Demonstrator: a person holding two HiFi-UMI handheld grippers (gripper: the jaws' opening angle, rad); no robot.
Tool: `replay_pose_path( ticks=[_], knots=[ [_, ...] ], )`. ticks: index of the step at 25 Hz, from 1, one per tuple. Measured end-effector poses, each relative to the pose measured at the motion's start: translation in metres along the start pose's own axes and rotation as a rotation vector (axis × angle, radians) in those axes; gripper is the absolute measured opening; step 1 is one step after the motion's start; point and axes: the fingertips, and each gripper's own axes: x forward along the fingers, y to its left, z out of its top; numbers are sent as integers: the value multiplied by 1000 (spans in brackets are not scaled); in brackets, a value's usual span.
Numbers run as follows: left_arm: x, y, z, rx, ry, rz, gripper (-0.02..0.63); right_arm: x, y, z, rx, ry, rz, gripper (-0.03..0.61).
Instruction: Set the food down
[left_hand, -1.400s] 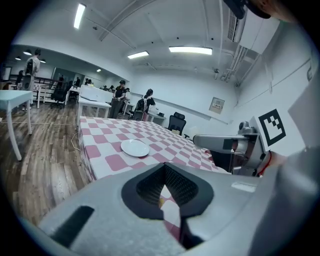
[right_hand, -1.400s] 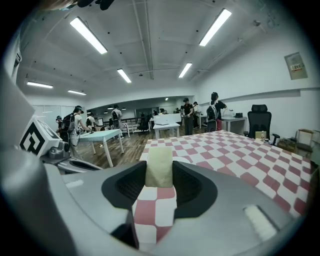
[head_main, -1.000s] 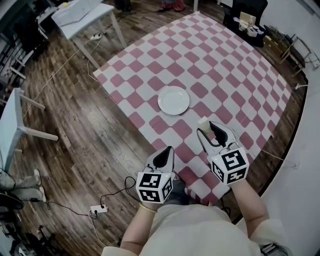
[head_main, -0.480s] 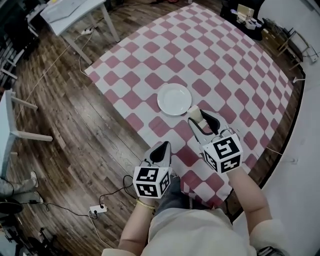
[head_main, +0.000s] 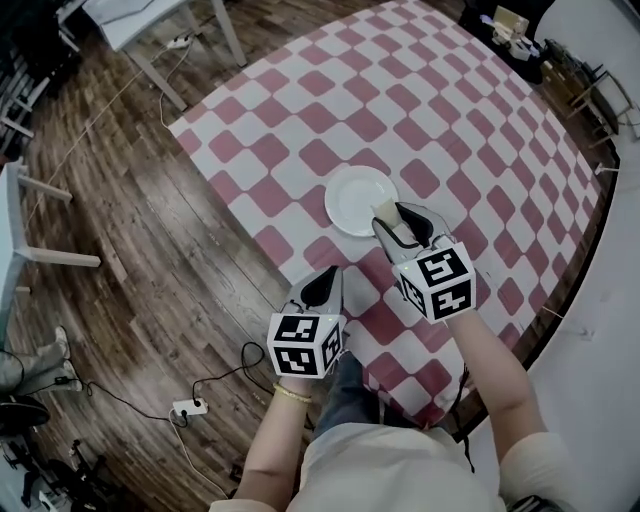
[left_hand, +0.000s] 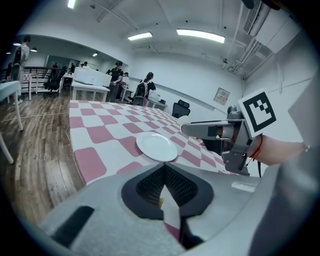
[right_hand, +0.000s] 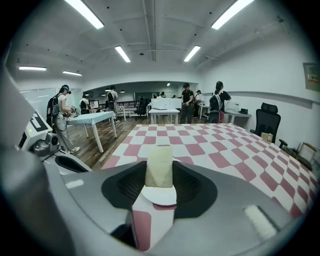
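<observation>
A pale beige block of food (head_main: 385, 209) (right_hand: 159, 166) is clamped between the jaws of my right gripper (head_main: 393, 215) (right_hand: 159, 174). It hangs over the near right rim of the white plate (head_main: 353, 196) (right_hand: 159, 196) (left_hand: 156, 146), which is bare. The plate lies on the red-and-white checked table (head_main: 430, 110) near its left edge. My left gripper (head_main: 325, 286) (left_hand: 163, 167) is at the table's near edge, short of the plate, its jaw tips together with nothing held. The left gripper view shows the right gripper (left_hand: 210, 131) to the right of the plate.
Wooden floor lies left of the table, with a power strip (head_main: 188, 408) and cables on it. White tables stand at the far left (head_main: 135, 15) and left edge (head_main: 12, 225). Chairs and boxes (head_main: 515, 25) sit beyond the table's far right. People stand in the background.
My right gripper has carried the food forward and left, from short of the plate to over its near right rim. The left gripper has hardly moved.
</observation>
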Motion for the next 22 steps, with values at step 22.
replay_pose_path(
  ticks=[22],
  knots=[
    [52, 29, 3, -41, 36, 29, 2, 88, -23, -44, -12, 193, -16, 169]
  ],
)
